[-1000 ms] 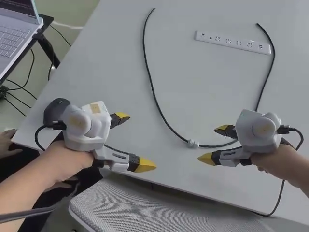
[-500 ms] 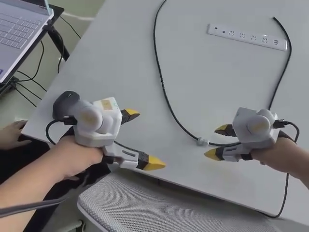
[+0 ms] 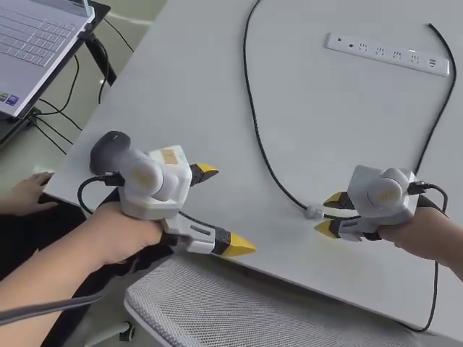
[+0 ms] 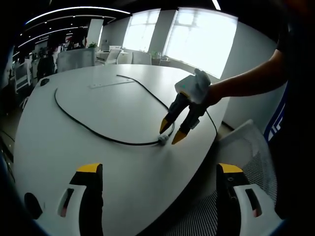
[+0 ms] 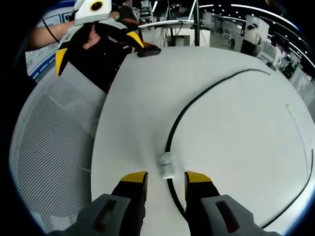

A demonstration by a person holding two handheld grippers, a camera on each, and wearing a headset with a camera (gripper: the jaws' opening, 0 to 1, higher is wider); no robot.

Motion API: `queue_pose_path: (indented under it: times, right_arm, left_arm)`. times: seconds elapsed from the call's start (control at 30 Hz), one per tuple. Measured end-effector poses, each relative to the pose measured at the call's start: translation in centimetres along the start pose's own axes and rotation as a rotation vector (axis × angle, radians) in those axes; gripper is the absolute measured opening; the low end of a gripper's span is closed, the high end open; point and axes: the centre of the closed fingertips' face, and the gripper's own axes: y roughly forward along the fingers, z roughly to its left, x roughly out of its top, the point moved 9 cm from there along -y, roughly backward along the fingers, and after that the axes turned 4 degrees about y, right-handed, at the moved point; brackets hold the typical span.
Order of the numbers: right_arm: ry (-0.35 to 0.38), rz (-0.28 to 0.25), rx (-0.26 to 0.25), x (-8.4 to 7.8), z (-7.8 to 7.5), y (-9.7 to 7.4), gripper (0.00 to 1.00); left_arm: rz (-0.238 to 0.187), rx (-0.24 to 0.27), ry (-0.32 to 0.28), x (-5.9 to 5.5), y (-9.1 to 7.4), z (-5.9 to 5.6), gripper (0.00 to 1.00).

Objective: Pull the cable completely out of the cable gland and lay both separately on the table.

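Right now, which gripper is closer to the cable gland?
The right gripper, its open jaws just short of the white cable gland on the black cable; the left gripper hangs at the table's near edge, well away.

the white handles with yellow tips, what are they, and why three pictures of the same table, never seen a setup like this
No robot here: a person holds a white two-jaw tool with yellow tips in each hand. The rectangular picture comes from a camera on the person's head, looking down at the left tool and the right tool. The two round pictures come from fisheye cameras riding on each tool, looking along its jaws. On the pale grey table lie a long black cable, threaded through a small white cable gland, and a white power strip. Both tools are open and hold nothing. The gland sits just ahead of the right tool's jaw tips, in line with the gap, so a grasp there looks likely next.
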Motion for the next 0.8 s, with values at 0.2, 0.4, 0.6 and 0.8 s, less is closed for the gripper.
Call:
queue_pose_path:
  times: [0.2,0.4,0.6,0.8]
  right_arm:
    - [-0.023,0.007,0.002,0.34,-0.18,0.29,0.21]
    - [-0.042,0.027,0.005,0.22,-0.41,0.43,0.14]
    - [-0.042,0.027,0.011,0.23,-0.42,0.42,0.1]
    - [-0.042,0.027,0.011,0.28,-0.39,0.49,0.09]
  left_arm:
    - [0.0,0.001,-0.003,-0.02,-0.03,0.04,0.95]
    - [0.003,0.0,-0.006,-0.24,0.13,-0.09,0.95]
    - [0.006,-0.005,-0.014,-0.4,0.2,-0.18,0.94]
    - [0.006,-0.008,-0.016,-0.41,0.26,-0.12,0.94]
